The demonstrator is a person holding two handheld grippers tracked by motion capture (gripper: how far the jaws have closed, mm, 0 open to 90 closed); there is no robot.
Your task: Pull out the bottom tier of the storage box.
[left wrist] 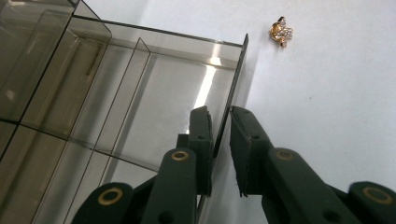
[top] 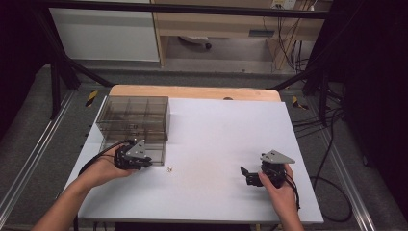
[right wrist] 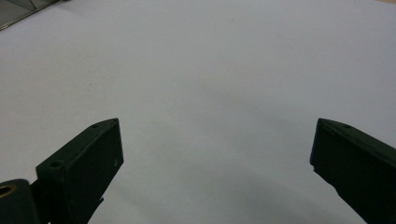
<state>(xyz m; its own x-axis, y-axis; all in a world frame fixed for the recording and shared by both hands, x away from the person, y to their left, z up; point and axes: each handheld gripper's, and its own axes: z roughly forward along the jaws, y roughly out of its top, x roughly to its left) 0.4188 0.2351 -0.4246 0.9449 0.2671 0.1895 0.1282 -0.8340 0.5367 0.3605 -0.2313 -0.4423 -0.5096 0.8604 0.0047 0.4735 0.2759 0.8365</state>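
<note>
- My left tool [left wrist: 219, 154] pinches the thin front wall of the clear drawer [left wrist: 154, 88], I think.
- My right tool [right wrist: 215, 172] rests wide open, holding nothing.
- Next: drop the gold earring [left wrist: 281, 31], just past the left tool, inside.

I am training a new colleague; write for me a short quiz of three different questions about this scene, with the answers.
1. True or false: the left gripper has the front wall of the pulled-out drawer between its jaws.
2. Which small thing lies on the white table beside the drawer?
A. a coin
B. a gold jewel with stones
C. a screw
3. Fill in: the right gripper has its jaws ____ over bare table.

Key:
1. True; the thin wall stands in the narrow gap.
2. B
3. open; they stand wide apart with nothing between them.
</note>
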